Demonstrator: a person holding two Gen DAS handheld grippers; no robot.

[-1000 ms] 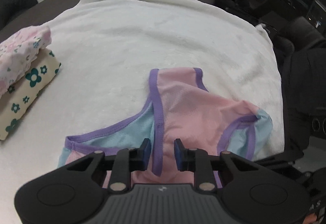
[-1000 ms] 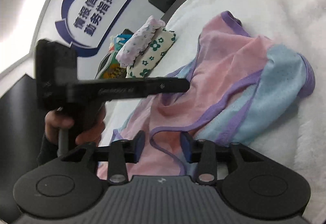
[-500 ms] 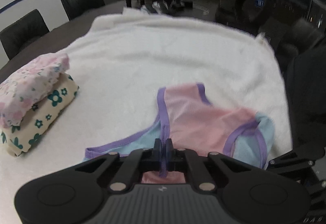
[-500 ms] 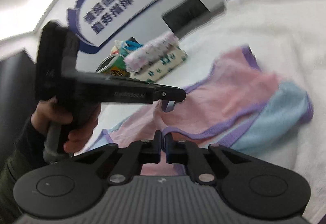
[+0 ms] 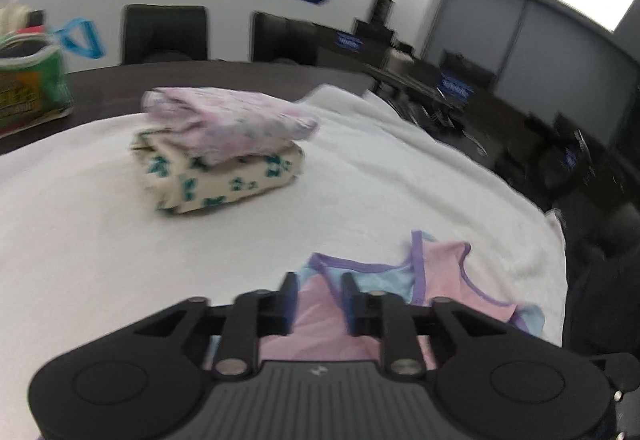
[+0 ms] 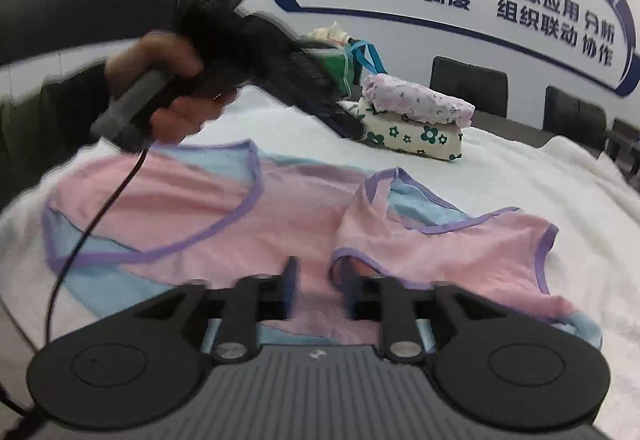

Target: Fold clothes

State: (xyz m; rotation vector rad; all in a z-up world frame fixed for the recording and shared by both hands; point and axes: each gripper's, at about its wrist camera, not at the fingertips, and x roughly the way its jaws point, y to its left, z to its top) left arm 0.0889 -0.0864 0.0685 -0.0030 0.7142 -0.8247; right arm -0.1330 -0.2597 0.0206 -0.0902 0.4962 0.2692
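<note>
A pink garment [image 6: 192, 199] with light blue panels and purple trim lies on the white towel [image 6: 540, 179], its right part folded over itself. My right gripper [image 6: 319, 290] hovers low over its near edge; the jaws are opening, and a purple hem loop lies by the right finger without being pinched. My left gripper [image 5: 319, 298] is over the garment [image 5: 440, 268] too, jaws opening, with pink cloth showing below the gap and not gripped. A person's hand [image 6: 168, 91] holds that left gripper, blurred, above the garment's left side.
A stack of two folded floral pieces [image 5: 224, 155] [image 6: 416, 119] sits farther back on the towel [image 5: 360, 191]. A green bag [image 5: 28, 79] stands on the dark table [image 5: 240, 79] behind it. Black chairs [image 5: 164, 35] line the wall.
Both grippers were shut on the purple hem half a second ago and now stand apart, the cloth released. Both views have swung and rolled toward the wall; the garment now lies folded on the towel.
</note>
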